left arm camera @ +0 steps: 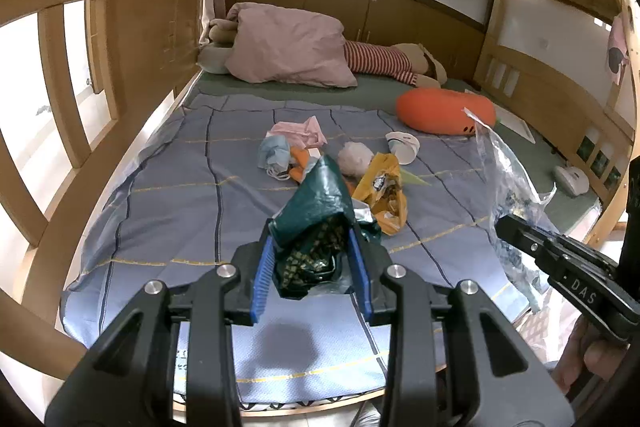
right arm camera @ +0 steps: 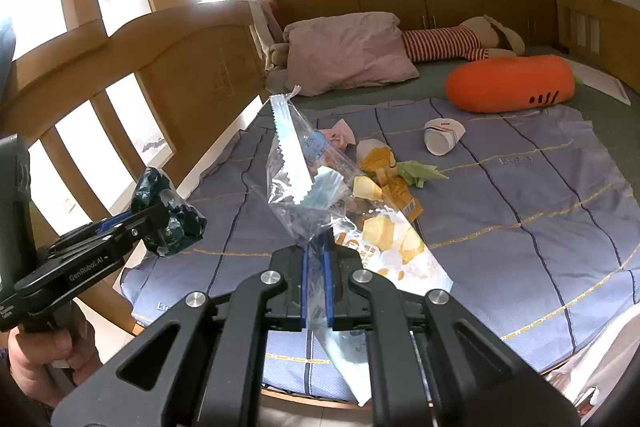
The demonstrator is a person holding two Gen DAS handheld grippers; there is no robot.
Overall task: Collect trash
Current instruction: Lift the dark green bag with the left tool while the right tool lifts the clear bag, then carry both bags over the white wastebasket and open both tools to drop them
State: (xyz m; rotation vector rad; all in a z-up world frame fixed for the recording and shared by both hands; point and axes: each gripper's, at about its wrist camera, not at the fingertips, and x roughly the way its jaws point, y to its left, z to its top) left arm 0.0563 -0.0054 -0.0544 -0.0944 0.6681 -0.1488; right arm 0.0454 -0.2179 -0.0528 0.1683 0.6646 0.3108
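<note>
We hold 2 pieces of trash already, so the coming move turns on where the rest of the litter lies from the jaws: ahead, toward 12 o'clock, on the blue quilt [left arm camera: 168, 227].

Nearest in the left wrist view, our left gripper [left arm camera: 312, 259] has its blue pads pressed in on a crumpled dark green wrapper [left arm camera: 316, 223], which stands up between them, its long axis pointing away from us. At 3 o'clock from it, our right gripper [right arm camera: 316, 279] is pinched almost closed on a clear plastic bag [right arm camera: 300, 171]; the bag rises from the jaws toward 11 o'clock and its tail hangs below them. Both grippers float above the near edge of the bed, level and aimed along it, well apart from each other.

Beyond the jaws lies the remaining pile: a yellow snack bag [left arm camera: 384, 195], a white tissue ball [left arm camera: 354, 157], blue face masks [left arm camera: 274, 155], a pink mask [left arm camera: 300, 133]. At 1 o'clock lies a crushed paper cup [left arm camera: 404, 147].

We judge the left gripper nearer the pile, though neither has a free jaw.

Farthest are the carrot cushion [left arm camera: 444, 113] and pink pillow [left arm camera: 292, 47].
</note>
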